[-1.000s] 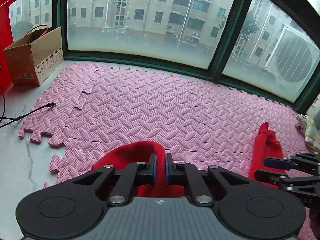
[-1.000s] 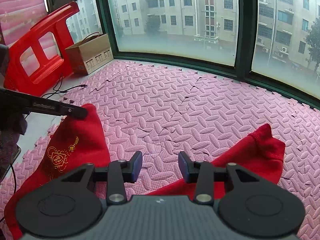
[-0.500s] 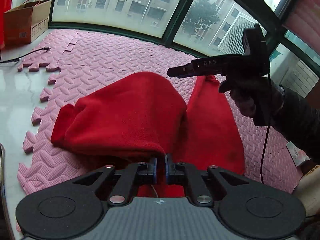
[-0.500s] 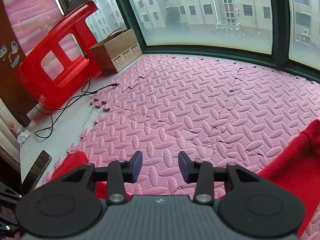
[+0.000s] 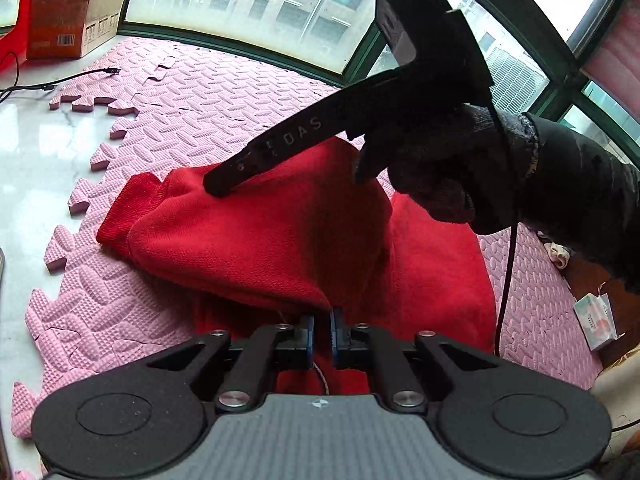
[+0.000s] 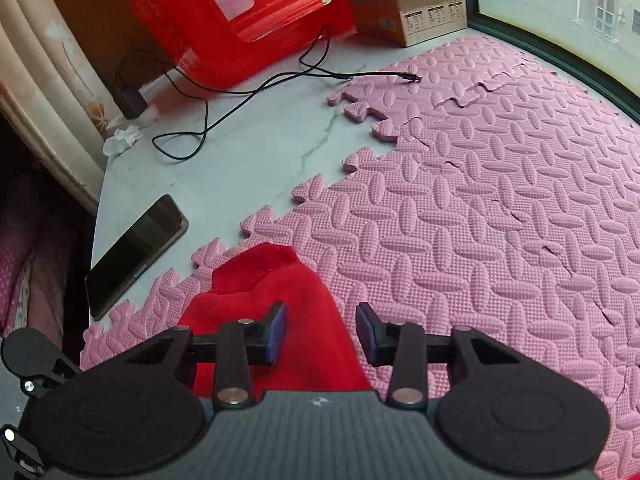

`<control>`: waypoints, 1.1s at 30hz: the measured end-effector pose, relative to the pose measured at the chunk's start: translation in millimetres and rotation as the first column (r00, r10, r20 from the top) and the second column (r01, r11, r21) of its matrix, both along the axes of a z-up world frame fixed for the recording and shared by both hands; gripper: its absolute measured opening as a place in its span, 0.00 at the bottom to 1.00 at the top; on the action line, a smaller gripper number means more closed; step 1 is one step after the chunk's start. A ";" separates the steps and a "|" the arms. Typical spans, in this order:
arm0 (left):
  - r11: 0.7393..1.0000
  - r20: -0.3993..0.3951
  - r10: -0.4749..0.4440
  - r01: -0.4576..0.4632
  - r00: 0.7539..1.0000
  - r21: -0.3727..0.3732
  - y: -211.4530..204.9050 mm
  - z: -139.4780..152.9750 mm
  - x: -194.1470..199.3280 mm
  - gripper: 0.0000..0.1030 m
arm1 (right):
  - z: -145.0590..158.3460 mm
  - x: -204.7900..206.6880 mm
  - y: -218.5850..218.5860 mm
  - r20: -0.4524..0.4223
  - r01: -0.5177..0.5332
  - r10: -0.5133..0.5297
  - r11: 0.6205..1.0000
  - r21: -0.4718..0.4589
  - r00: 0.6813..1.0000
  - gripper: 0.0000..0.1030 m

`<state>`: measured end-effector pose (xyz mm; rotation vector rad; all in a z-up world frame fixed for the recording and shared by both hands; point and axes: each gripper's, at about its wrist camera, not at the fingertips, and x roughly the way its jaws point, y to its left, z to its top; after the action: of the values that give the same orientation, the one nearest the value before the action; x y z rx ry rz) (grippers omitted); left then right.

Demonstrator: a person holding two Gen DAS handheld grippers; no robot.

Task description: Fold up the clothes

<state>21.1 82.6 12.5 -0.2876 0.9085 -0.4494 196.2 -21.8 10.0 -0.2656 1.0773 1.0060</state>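
Note:
A red garment (image 5: 272, 240) lies on the pink foam mat (image 5: 224, 92), one layer folded over another. My left gripper (image 5: 320, 336) is shut on the near edge of the upper layer. A gloved hand (image 5: 432, 168) holds my right gripper (image 5: 224, 184) slanting down, its tip at the garment's far left part. In the right wrist view the right gripper (image 6: 320, 332) stands open just above a narrow end of the red garment (image 6: 304, 300), with the cloth below the gap and the pads (image 6: 276, 330) apart from it.
A cardboard box (image 6: 408, 0) and a red plastic stool (image 6: 248, 12) stand by the window. A black cable (image 6: 256, 88) and a dark phone (image 6: 136, 252) lie on the bare marble sill (image 6: 240, 160) left of the mat. A small packet (image 5: 596, 320) lies at the right.
The left gripper drew the red cloth over itself into a fold, then held still. The right gripper swung left and tipped down onto the garment's left end, still open.

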 end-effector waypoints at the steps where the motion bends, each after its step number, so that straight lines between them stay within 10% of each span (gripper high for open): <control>1: 1.000 -0.002 0.001 -0.001 1.000 -0.004 0.7 -0.1 -0.1 0.08 | -0.9 -3.0 4.0 0.007 -0.014 0.014 1.000 -0.005 1.000 0.37; 4: 1.000 -0.002 0.004 -0.004 1.000 -0.006 2.3 1.4 1.7 0.08 | -4.3 -8.2 10.7 0.025 -0.028 0.029 0.999 -0.030 0.999 0.14; 10: 0.997 0.071 0.043 -0.047 0.997 0.057 9.4 28.5 19.6 0.08 | 26.5 8.3 -16.2 0.167 0.135 -0.141 0.990 0.043 0.976 0.09; 19: 0.942 0.186 0.304 -0.323 0.934 0.085 23.0 54.3 105.4 0.09 | 69.7 79.8 -99.5 0.262 0.508 -0.538 0.843 0.176 0.801 0.26; 33: 0.988 -0.034 0.087 -0.082 0.996 0.130 -26.7 1.1 80.2 0.10 | 0.4 68.3 -101.1 0.264 0.382 -0.361 0.924 -0.032 0.894 0.31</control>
<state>101.3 55.9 13.6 -0.2166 0.9565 -0.3062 264.5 -123.0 10.4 -0.2360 0.8926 0.5653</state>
